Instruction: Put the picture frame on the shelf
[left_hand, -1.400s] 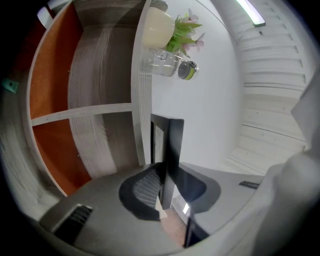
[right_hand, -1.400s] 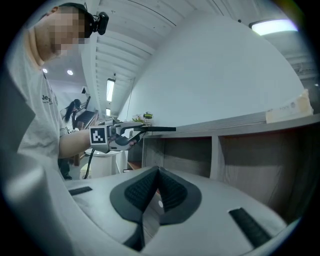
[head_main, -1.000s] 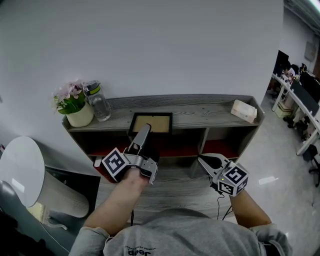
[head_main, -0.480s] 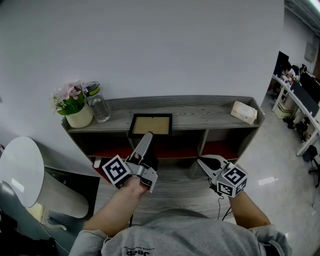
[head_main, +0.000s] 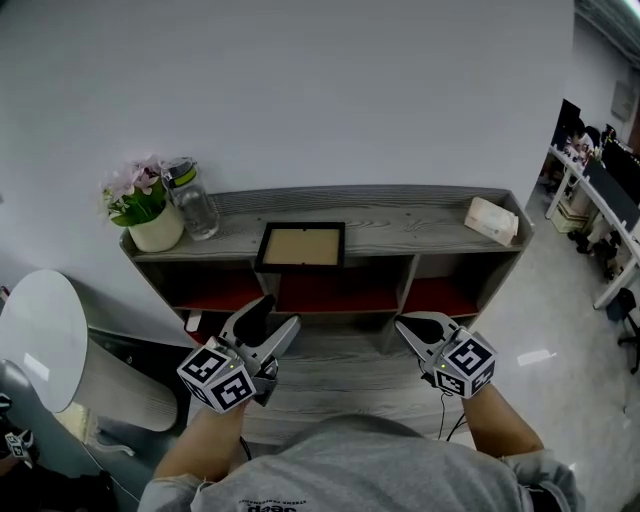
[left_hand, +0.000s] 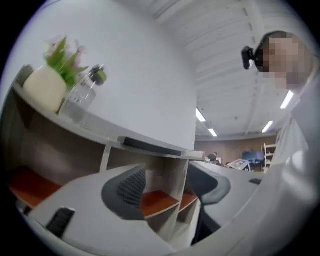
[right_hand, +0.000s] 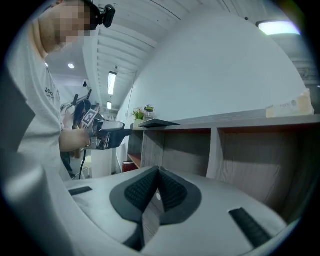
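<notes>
- Frame (head_main: 301, 246) is seen lying flat on the top board of the shelf (head_main: 410, 228), in the upper middle of the head view, left of the board's centre and close to its front edge.
- It is touched by neither gripper, so the placing is judged to be done.
- Left gripper (head_main: 268, 322) is held at the lower left of the head view, below the shelf front and well apart from the frame. Its jaws are spread wide and are closing, and nothing is caught between them. Only the shelf's compartments are seen through the gap.
- Right gripper (head_main: 408, 324) is held at the lower right of the head view. Its jaws are pressed together and nothing is held.
- Little or nothing is judged to be left. The frame could be stood upright, but that is not asked by the task.
- Flower pot (head_main: 155, 232) and bottle (head_main: 195, 208) are found at the board's left end and a pale box (head_main: 490, 221) at its right end, all apart from the frame.
- No writing can be read on the frame, bottle or box.
- Black-and-white square patterns, not letters, are carried by the cubes (head_main: 218, 377).
- Print on the shirt (head_main: 340, 470) is cut off by the bottom edge of the head view and cannot be read.
</notes>
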